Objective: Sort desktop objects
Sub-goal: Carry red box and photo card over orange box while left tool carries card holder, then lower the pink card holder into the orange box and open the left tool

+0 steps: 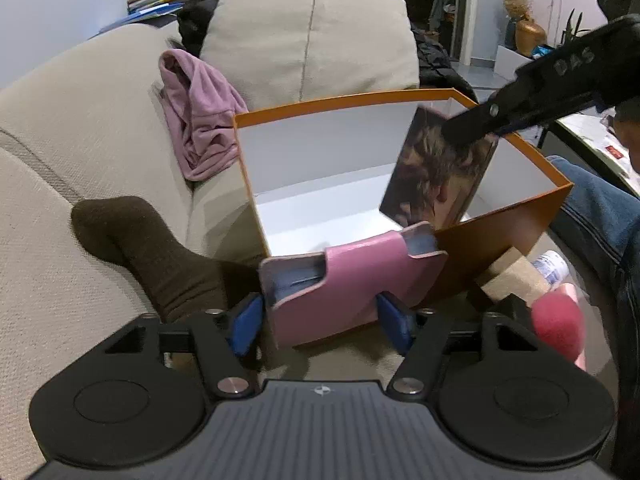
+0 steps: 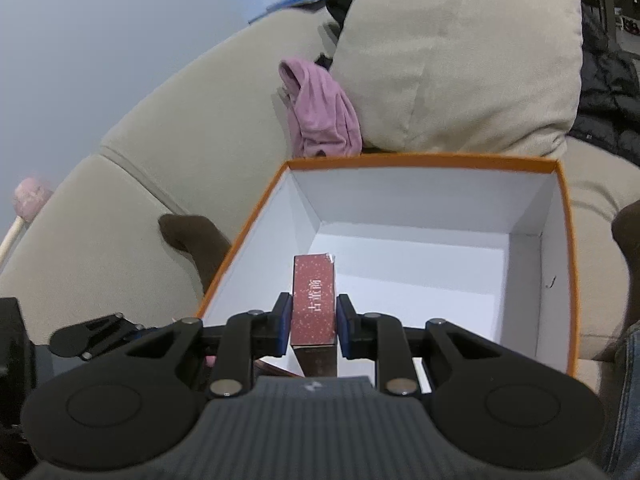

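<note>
Pink case (image 1: 352, 284) at 12 o'clock between spread left hand-held gripper (image 1: 322, 326) pads, ungripped; looked soft, light. Right hand-held gripper (image 2: 312, 320) clamped stiff red box (image 2: 313, 300) by sides.

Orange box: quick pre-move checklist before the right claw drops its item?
1. Right claw clamped on the red carton: ok.
2. Carton above the orange box opening: ok.
3. White floor beneath the carton bare: ok.
4. Left claw outside the box: ok, below the near wall.
5. Pink case gripped: not ok; it sits between the blue pads, gaps both sides.
6. Pink case resting on anything: cannot tell.
</note>
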Demonstrator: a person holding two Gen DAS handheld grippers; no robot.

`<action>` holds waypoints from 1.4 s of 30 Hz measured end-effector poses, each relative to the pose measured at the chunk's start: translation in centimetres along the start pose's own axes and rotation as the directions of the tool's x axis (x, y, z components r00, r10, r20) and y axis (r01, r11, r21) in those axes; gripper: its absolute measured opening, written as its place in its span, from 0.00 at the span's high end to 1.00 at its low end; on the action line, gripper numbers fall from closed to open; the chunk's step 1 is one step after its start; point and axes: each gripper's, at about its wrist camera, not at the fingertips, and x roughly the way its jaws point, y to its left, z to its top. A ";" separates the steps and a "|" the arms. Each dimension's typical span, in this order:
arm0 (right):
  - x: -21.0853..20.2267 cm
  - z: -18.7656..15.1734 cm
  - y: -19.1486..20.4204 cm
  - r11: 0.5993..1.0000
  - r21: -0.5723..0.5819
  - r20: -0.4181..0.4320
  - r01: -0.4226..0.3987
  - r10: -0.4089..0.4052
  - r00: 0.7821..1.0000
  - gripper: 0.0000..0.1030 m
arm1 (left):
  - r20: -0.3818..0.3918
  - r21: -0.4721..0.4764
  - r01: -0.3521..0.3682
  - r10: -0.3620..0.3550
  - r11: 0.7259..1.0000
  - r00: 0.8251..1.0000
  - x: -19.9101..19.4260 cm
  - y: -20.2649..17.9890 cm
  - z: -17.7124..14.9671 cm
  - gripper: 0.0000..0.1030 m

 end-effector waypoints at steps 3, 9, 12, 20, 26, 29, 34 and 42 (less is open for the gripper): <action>-0.6 0.0 0.6 0.999 -0.028 0.012 0.017 -0.017 1.000 0.76 | -0.013 -0.017 -0.005 0.004 1.000 1.000 -0.1 0.1 -0.1 0.50; -0.6 -0.1 0.7 0.999 -0.033 0.007 0.039 -0.038 0.999 0.76 | 0.014 -0.056 -0.007 0.007 0.998 1.000 -1.8 0.5 -0.2 0.76; -0.5 -0.2 0.7 0.999 -0.028 0.004 0.042 -0.042 0.999 0.76 | 0.050 -0.061 0.000 0.003 0.998 0.999 -2.9 0.3 0.1 0.83; -0.7 -0.1 0.5 0.999 -0.022 0.002 0.038 -0.038 0.999 0.76 | 0.152 -0.106 0.002 0.014 0.994 0.988 -5.4 0.4 2.9 1.00; -1.3 -0.1 0.4 0.999 -0.024 0.015 0.030 -0.030 0.999 0.76 | 0.163 -0.082 0.010 0.004 0.997 0.987 -5.0 -0.8 4.6 1.00; -1.9 -0.2 0.0 0.999 -0.032 0.027 0.028 -0.027 0.999 0.76 | 0.143 -0.089 0.001 0.012 0.996 0.990 -5.0 -1.1 4.1 0.94; -2.7 -0.1 -0.7 0.999 -0.015 0.046 0.030 -0.030 0.999 0.76 | 0.066 -0.324 0.032 -0.012 0.946 0.998 -4.5 0.1 2.8 0.62; -3.1 -0.8 -0.1 0.997 -0.065 0.082 0.036 -0.031 0.996 0.76 | -0.011 -0.625 0.061 -0.087 0.778 0.996 -3.5 1.6 2.5 0.45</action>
